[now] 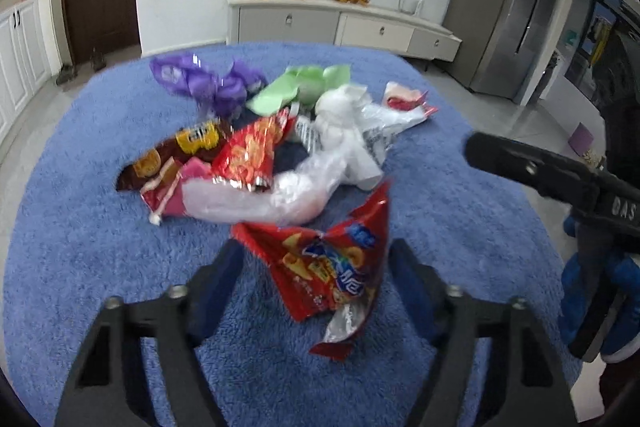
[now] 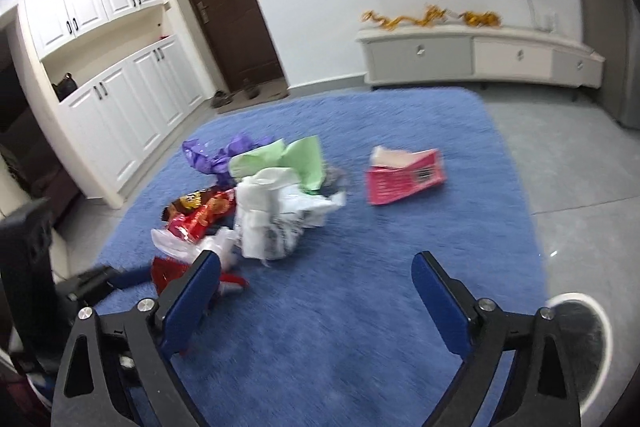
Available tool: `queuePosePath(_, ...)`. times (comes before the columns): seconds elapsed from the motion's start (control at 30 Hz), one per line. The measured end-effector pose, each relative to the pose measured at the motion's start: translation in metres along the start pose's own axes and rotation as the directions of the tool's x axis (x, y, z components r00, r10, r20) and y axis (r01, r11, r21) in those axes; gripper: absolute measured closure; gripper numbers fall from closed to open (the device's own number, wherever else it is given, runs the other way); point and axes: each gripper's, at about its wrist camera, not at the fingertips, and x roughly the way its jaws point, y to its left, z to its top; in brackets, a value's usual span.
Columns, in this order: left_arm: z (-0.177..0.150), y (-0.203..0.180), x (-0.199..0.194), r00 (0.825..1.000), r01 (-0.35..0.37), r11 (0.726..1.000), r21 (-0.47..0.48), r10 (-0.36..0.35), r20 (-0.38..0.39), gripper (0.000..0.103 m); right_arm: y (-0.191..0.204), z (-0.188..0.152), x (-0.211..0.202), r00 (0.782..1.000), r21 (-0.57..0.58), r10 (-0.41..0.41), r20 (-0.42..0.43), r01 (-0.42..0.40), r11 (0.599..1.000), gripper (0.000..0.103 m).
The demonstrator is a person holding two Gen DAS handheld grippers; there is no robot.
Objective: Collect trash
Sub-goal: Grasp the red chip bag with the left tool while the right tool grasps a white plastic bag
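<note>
A heap of trash lies on the blue rug [image 1: 80, 227]: a purple wrapper [image 1: 200, 79], green paper [image 1: 296, 87], white plastic bags [image 1: 340, 131], and red and brown snack bags [image 1: 248, 155]. My left gripper [image 1: 316, 267] is open, its fingers on either side of a red snack bag [image 1: 332, 275] on the rug; the fingers do not touch it. My right gripper [image 2: 316, 279] is open and empty above the rug [image 2: 360, 307], right of the heap [image 2: 264, 211]. A pink carton [image 2: 404, 175] lies apart at the far right.
A round white-rimmed bin [image 2: 584, 339] sits at the right gripper's lower right. The other gripper shows at the right edge of the left wrist view [image 1: 560, 179]. A low white cabinet [image 2: 480, 55], a brown door [image 2: 228, 11] and wall cupboards [image 2: 120, 99] stand beyond the rug.
</note>
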Motion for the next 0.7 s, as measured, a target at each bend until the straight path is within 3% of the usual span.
queuePosePath(0.13, -0.007, 0.009, 0.007, 0.999, 0.021, 0.999, -0.034, -0.022, -0.027, 0.058, 0.003, 0.010, 0.030, 0.996, 0.035, 0.078, -0.035, -0.077, 0.996, 0.016)
queuePosePath(0.27, -0.013, 0.017, -0.001, 0.998, 0.054, 0.997, -0.061, -0.055, -0.010, 0.065, 0.001, 0.019, 0.047, 0.991, 0.091, 0.131, -0.038, -0.128, 0.988, 0.025)
queuePosePath(0.43, -0.021, 0.021, -0.006, 0.998, 0.060, 0.996, -0.072, -0.061, -0.003, 0.068, -0.016, 0.016, 0.053, 0.987, 0.187, 0.159, -0.034, -0.150, 0.971, 0.066)
queuePosePath(0.57, -0.027, 0.020, -0.014, 0.998, 0.062, 0.996, -0.066, -0.061, 0.008, 0.072, -0.025, 0.014, 0.054, 0.985, 0.228, 0.169, -0.037, -0.156, 0.961, 0.077)
queuePosePath(0.7, -0.032, 0.021, -0.030, 0.998, 0.050, 0.997, -0.067, -0.048, 0.031, 0.075, -0.009, 0.018, 0.037, 0.994, 0.115, 0.108, -0.014, -0.105, 0.988, 0.088)
